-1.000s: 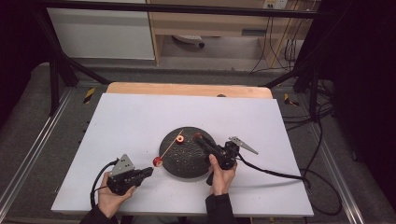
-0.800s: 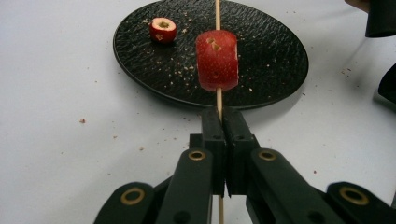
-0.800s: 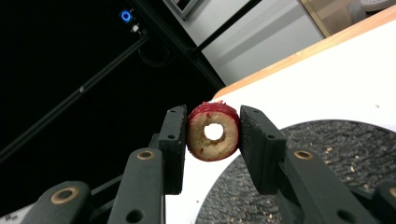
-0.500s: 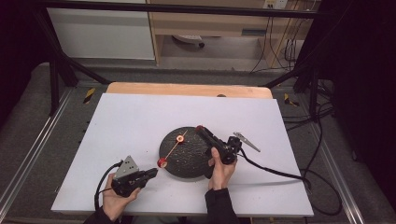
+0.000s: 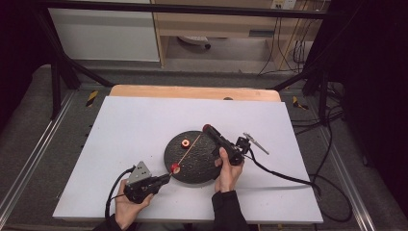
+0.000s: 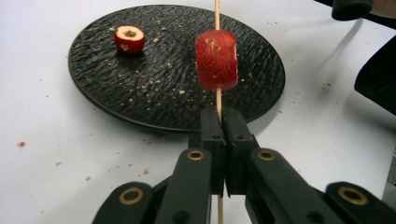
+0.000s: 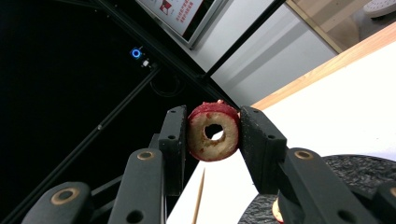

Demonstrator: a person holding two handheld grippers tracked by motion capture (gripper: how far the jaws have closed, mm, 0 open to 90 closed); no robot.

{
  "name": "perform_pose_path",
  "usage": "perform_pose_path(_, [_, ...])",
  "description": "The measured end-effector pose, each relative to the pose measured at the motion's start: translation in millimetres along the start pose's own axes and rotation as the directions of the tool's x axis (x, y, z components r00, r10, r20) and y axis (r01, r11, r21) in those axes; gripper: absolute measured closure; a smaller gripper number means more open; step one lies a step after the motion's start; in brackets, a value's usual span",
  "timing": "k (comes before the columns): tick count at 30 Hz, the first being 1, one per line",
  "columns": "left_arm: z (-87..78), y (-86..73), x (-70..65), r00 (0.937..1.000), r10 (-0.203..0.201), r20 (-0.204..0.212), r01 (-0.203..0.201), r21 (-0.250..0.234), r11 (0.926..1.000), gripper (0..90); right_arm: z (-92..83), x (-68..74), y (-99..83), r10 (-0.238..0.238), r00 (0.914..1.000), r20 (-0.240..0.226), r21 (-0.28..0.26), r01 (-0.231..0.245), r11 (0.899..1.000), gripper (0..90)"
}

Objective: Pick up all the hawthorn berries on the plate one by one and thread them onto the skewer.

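Threading fruit rings onto a skewer: the left gripper (image 6: 219,116) is pinching the wooden skewer (image 6: 217,14), one red piece (image 6: 216,60) already riding it over the black plate (image 6: 154,88). Farther off, the right gripper (image 7: 214,133) is clamping a cored ring (image 7: 214,132) aloft; next, its hole must be lining up with the skewer tip

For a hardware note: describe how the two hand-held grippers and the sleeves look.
Both are black. The left hand-held gripper carries a grey three-cornered plate and a looping black cable. The right hand-held gripper trails a long black cable. Brass-coloured rivets mark the jaw links. Dark sleeves cover the forearms.
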State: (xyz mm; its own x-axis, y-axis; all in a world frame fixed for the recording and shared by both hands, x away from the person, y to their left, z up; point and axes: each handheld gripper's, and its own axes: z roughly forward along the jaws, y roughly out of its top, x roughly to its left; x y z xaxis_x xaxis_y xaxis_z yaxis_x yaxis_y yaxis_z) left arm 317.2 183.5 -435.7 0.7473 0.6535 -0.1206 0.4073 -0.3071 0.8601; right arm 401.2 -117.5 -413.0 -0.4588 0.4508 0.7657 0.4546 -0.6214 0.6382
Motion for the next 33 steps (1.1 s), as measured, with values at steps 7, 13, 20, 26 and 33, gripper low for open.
perform_pose_path(7, [5.5, -0.2, -3.7, 1.0000, 0.002, 0.003, -0.002, 0.001, 1.0000, 88.5, 1.2, -1.7, -2.6, 0.016, 0.9999, -0.002, 0.001, -0.016, 1.000, 63.2])
perform_pose_path(13, [7.0, 0.2, -5.6, 1.0000, 0.008, 0.001, -0.008, -0.006, 1.0000, 88.5, 1.7, -2.5, -4.6, 0.024, 0.9997, -0.006, 0.003, -0.024, 1.000, 63.2])
perform_pose_path(20, [7.5, 0.4, -6.8, 1.0000, -0.001, -0.007, 0.001, -0.017, 0.9999, 88.5, 1.0, -2.1, -5.7, 0.029, 0.9995, -0.015, 0.001, -0.029, 1.000, 63.2])
perform_pose_path(26, [7.7, 0.8, -8.1, 1.0000, 0.001, -0.008, -0.001, -0.025, 0.9997, 88.5, 0.8, -1.9, -5.0, 0.024, 0.9995, -0.019, -0.001, -0.024, 1.000, 63.3])
perform_pose_path(33, [13.0, 2.2, -13.1, 0.9997, -0.017, -0.017, 0.016, -0.034, 0.9993, 88.5, 1.0, -2.7, -7.2, 0.033, 0.9991, -0.026, 0.000, -0.033, 0.999, 63.3])
